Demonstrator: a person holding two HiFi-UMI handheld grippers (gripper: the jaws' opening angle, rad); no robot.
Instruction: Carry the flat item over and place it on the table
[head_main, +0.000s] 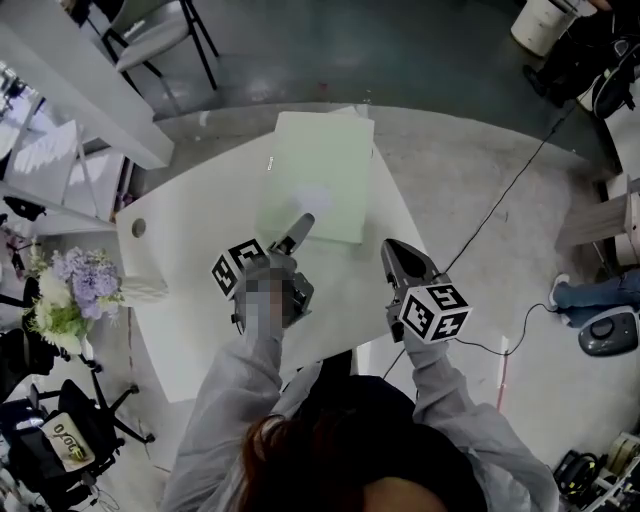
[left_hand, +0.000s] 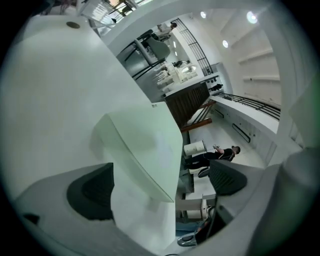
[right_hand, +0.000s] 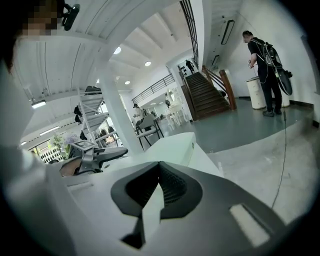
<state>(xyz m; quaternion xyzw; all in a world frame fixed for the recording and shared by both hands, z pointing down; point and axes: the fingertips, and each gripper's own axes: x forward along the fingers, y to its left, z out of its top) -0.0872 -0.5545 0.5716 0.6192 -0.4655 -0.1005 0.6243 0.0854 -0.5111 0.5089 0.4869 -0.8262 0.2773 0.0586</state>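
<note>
The pale green flat item (head_main: 320, 170) lies flat on the white table (head_main: 190, 300), toward its far edge. Your left gripper (head_main: 297, 228) points at the item's near side with its tip over it. In the left gripper view its jaws stand wide apart, the item (left_hand: 145, 145) ahead between them and neither pad closed on it. Your right gripper (head_main: 393, 250) hangs over the table's near right edge, well apart from the item. In the right gripper view its jaws are pressed together, holding nothing.

The flat item (head_main: 318, 175) lies on the table (head_main: 190, 300).
</note>
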